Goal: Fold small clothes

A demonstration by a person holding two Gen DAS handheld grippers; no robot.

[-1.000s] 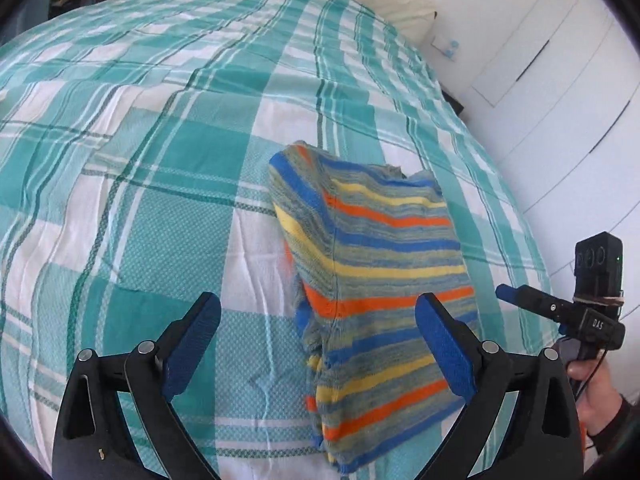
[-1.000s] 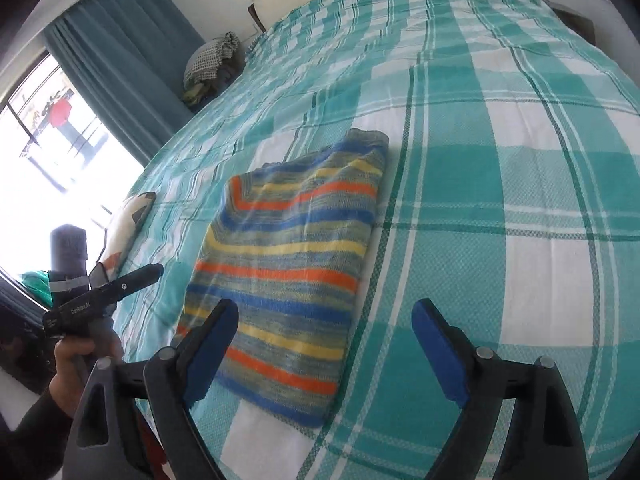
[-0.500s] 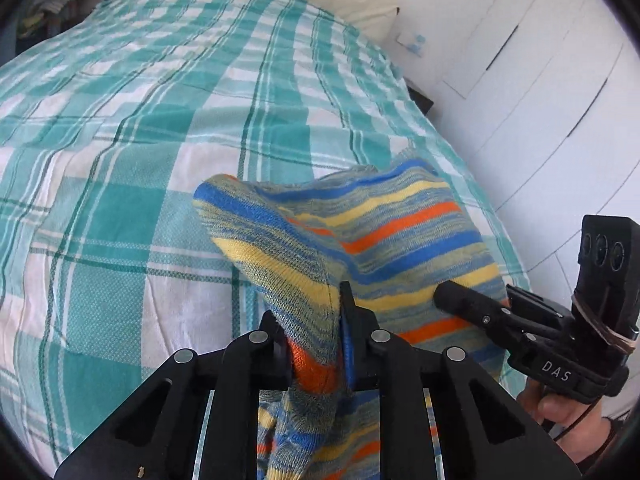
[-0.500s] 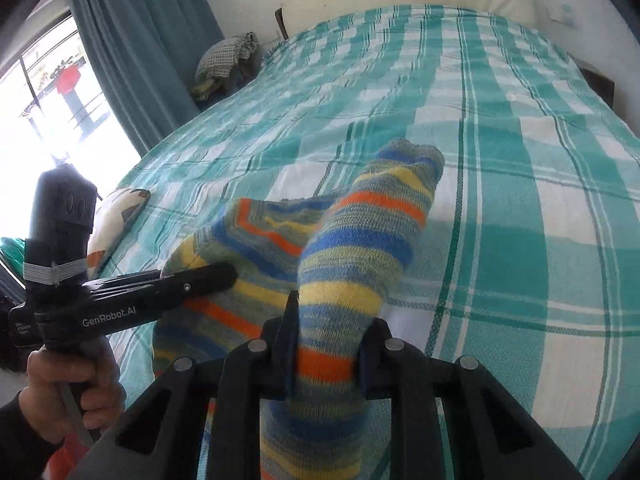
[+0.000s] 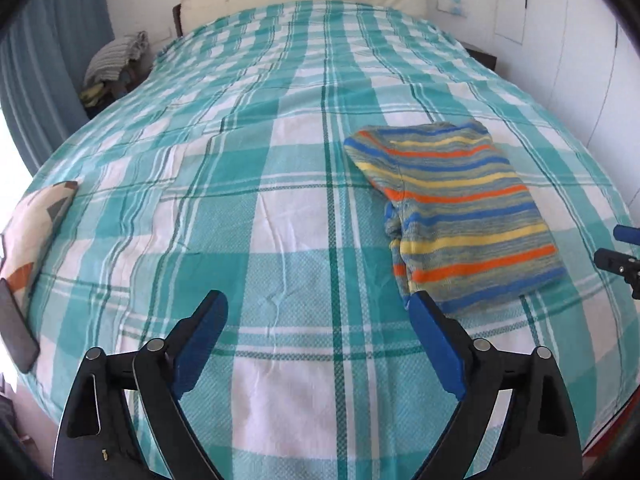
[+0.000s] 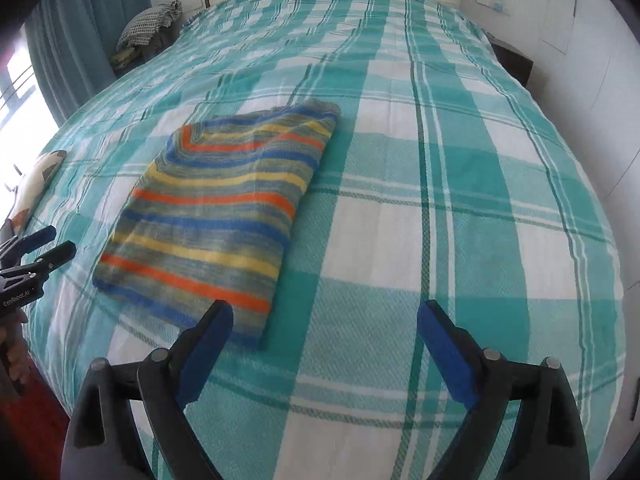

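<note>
The left gripper (image 5: 318, 324) is opening wide, with nothing between its blue fingers (image 5: 202, 334). The folded striped garment (image 5: 456, 210) is lying flat on the checked bedspread (image 5: 280, 200), ahead of the right-hand finger. The right gripper (image 6: 325, 334) is likewise opening wide and empty; the garment is lying ahead of its left-hand finger.

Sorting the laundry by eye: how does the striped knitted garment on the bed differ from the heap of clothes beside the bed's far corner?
The striped knitted garment is folded into a flat rectangle; the heap of clothes is a crumpled mound. The garment has blue, orange and yellow bands; the heap looks grey and white, finely checked. The garment lies on the teal plaid bedspread; the heap sits off the bed, by the blue curtain. Both are fabric, and neither is held.
</note>
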